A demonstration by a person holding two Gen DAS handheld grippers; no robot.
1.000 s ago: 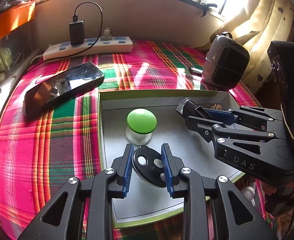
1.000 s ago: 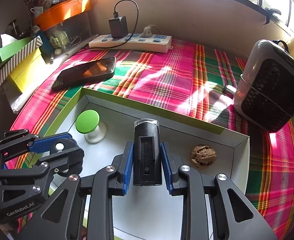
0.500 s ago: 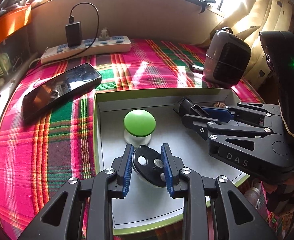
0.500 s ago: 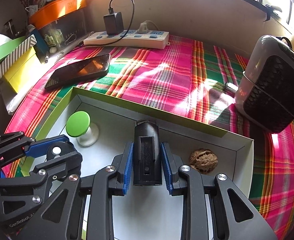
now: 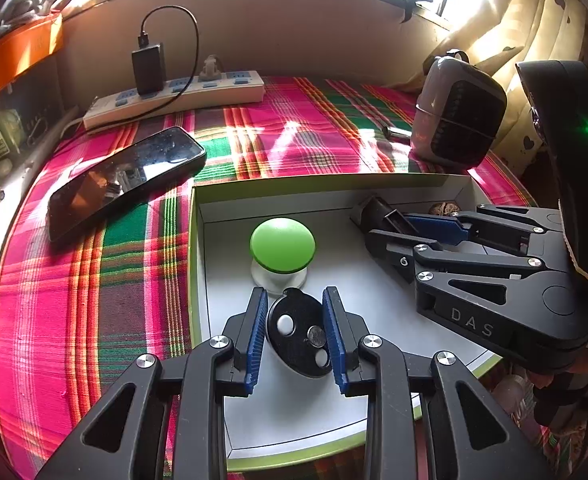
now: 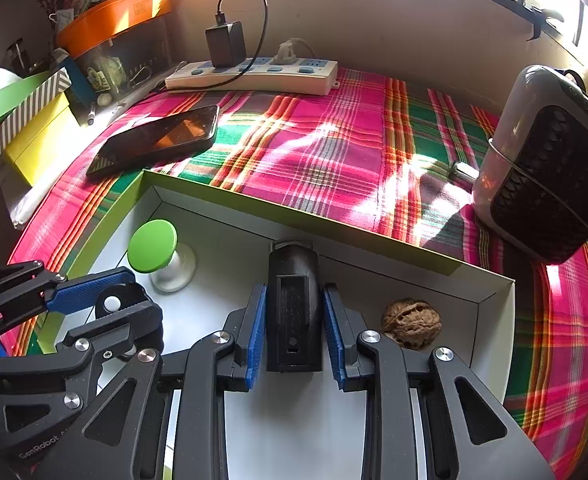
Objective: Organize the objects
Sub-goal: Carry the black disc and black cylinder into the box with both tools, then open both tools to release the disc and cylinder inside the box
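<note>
A shallow white box with a green rim [image 5: 325, 182] lies on the plaid cloth. My left gripper [image 5: 294, 296] is shut on a black round disc [image 5: 294, 344] with pale dots, low over the box floor near its front. Just beyond the disc stands a green-capped knob [image 5: 282, 244] on a white base. My right gripper [image 6: 294, 292] is shut on a black rectangular block [image 6: 294, 312] over the middle of the box. A walnut [image 6: 411, 323] lies in the box's right corner, to the right of the block. The left gripper [image 6: 106, 300] also shows at the lower left of the right wrist view.
A black phone [image 5: 122, 180] lies on the cloth left of the box. A white power strip [image 5: 182, 98] with a black charger runs along the back wall. A grey and black heater [image 6: 545, 168] stands at the right. Boxes and an orange tray [image 6: 110, 20] crowd the left side.
</note>
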